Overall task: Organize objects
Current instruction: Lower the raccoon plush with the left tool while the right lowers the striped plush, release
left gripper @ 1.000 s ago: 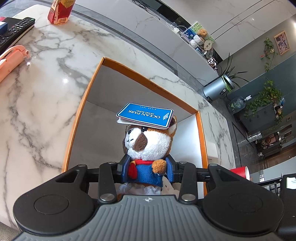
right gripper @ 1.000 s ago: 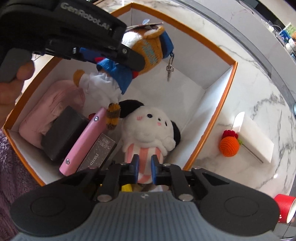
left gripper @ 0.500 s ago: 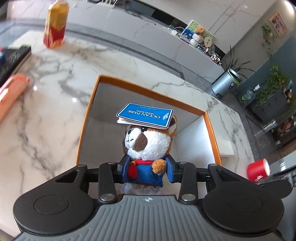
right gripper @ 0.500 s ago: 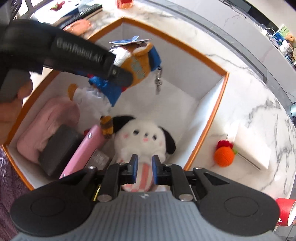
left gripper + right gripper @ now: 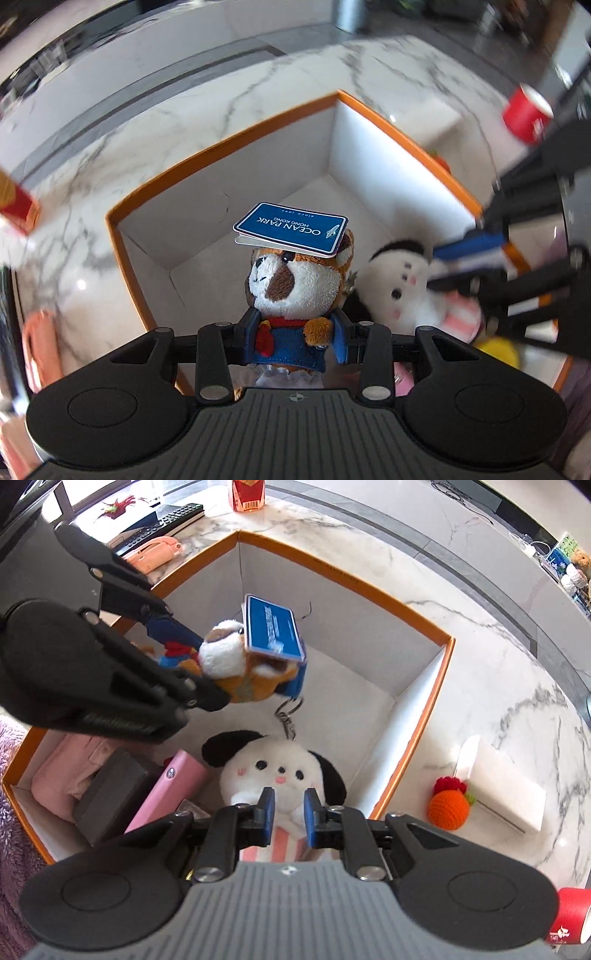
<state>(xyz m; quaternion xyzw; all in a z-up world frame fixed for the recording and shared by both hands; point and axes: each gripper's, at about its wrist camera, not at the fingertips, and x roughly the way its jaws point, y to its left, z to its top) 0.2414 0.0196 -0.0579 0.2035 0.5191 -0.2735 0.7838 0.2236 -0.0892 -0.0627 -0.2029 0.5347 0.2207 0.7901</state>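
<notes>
My left gripper (image 5: 295,341) is shut on a brown plush toy (image 5: 291,280) in blue overalls, gripping it by the body. A blue tag (image 5: 291,229) lies on the toy's head. In the right wrist view the left gripper (image 5: 207,668) holds the brown plush toy (image 5: 229,653) in the air over the orange-rimmed box (image 5: 369,587), with its keyring (image 5: 288,716) dangling. A white dog plush (image 5: 280,771) with black ears lies in the box. Just above it my right gripper (image 5: 288,818) stands open by a narrow gap, pinching nothing.
The box also holds a pink pouch (image 5: 70,768), a dark block (image 5: 110,794) and a pink case (image 5: 166,797). On the marble table lie an orange crocheted fruit (image 5: 448,808), a white block (image 5: 506,786), a red cup (image 5: 570,915), a remote (image 5: 166,518) and a red carton (image 5: 247,494).
My left gripper has rolled and swung over the box with the brown plush toy, so the dog plush now shows in its view. The right gripper's jaws have parted slightly.
</notes>
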